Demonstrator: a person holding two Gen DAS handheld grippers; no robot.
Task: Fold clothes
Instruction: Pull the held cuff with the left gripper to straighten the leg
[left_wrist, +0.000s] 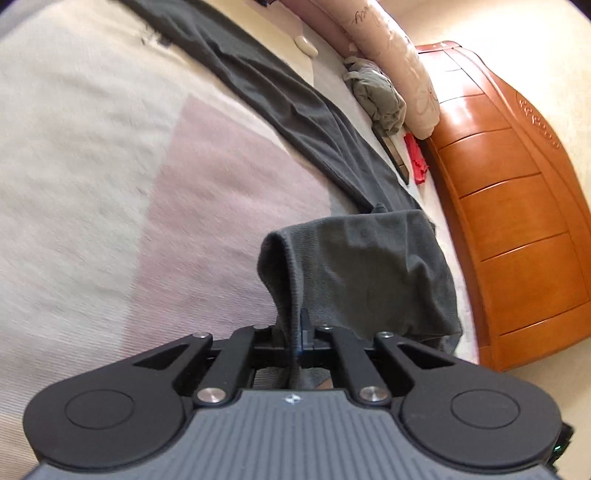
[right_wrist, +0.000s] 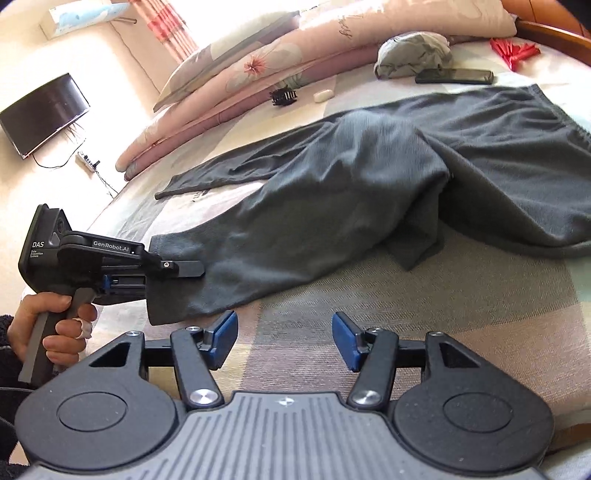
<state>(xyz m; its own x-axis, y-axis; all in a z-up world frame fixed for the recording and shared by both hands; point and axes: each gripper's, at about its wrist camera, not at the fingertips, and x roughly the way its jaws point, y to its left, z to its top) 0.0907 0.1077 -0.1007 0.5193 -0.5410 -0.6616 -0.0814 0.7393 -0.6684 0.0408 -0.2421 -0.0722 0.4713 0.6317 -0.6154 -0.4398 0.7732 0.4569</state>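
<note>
Dark grey trousers (right_wrist: 369, 177) were spread across the pale checked bedspread (right_wrist: 424, 295), with the waistband toward the right of the right wrist view and one leg trailing toward the pillows (right_wrist: 236, 74). The hem of the nearer leg was pinched between the pressed-together jaws of the left gripper (right_wrist: 192, 268), which was held by a hand (right_wrist: 55, 332) at the left edge of that view; in the left wrist view the same fabric (left_wrist: 354, 273) was seen draped up and over the gripper (left_wrist: 299, 332), lifted off the bed. The right gripper (right_wrist: 283, 338) was held above bare bedspread near the lifted hem, its blue pads (right_wrist: 225, 332) standing apart, with nothing between them. A crumpled grey-green garment (right_wrist: 413, 55), a black phone (right_wrist: 454, 76), red clips (right_wrist: 513, 50), a small black comb (right_wrist: 283, 96) and a small white object (right_wrist: 322, 96) were shown farther up the bed. A wooden headboard (left_wrist: 517, 206) was shown beyond the mattress edge.
</note>
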